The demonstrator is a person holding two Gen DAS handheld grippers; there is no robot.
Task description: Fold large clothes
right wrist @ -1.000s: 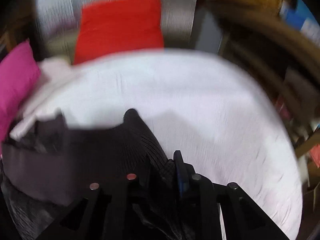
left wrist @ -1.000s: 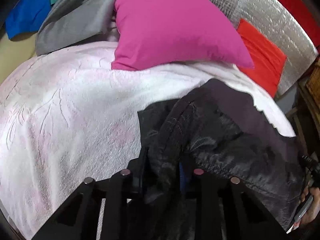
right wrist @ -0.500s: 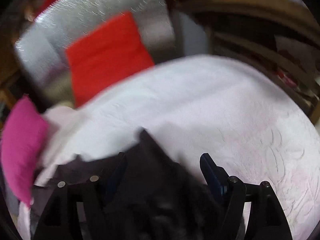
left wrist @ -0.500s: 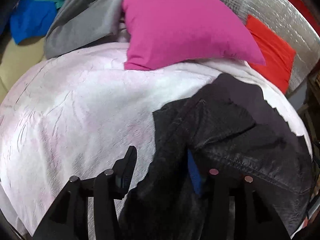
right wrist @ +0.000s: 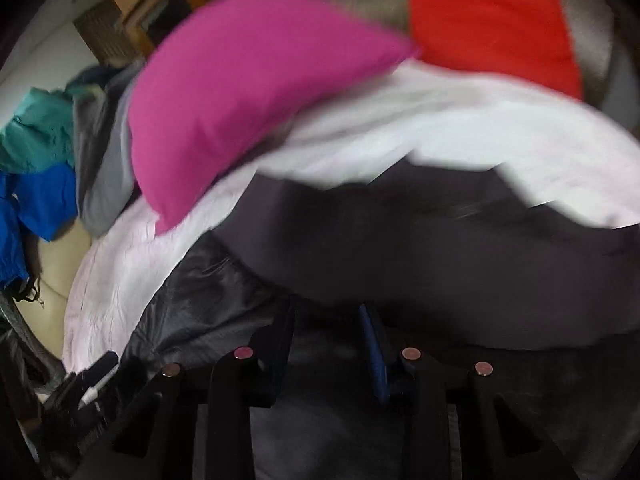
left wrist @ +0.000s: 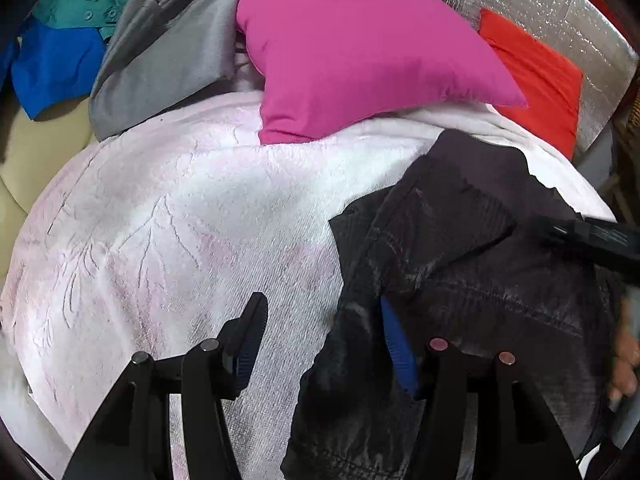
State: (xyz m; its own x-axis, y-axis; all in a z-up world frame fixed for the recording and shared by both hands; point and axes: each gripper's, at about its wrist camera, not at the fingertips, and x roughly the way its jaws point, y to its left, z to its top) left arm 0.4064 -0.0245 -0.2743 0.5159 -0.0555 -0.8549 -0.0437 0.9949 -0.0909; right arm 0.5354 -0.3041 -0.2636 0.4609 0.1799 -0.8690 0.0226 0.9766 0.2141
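Left wrist view: dark garment [left wrist: 460,280] is seen bunched on the white bed cover [left wrist: 180,220], fold only begun, not flattened. Left gripper [left wrist: 324,332] has just been opening, spread, cloth unpinched. Right gripper [right wrist: 328,344] has just been closing over cloth; grip cannot be told.

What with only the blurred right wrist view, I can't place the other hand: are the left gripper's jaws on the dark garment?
Observer: No. The left gripper is open, and its jaws have just been opening. The dark garment has its left edge between them, unpinched.
Operator: What's under the other jaw?
Observer: Bare white blanket, embossed with a leaf pattern.
Operator: Anything else at the garment?
Observer: A hand shows at its right edge.
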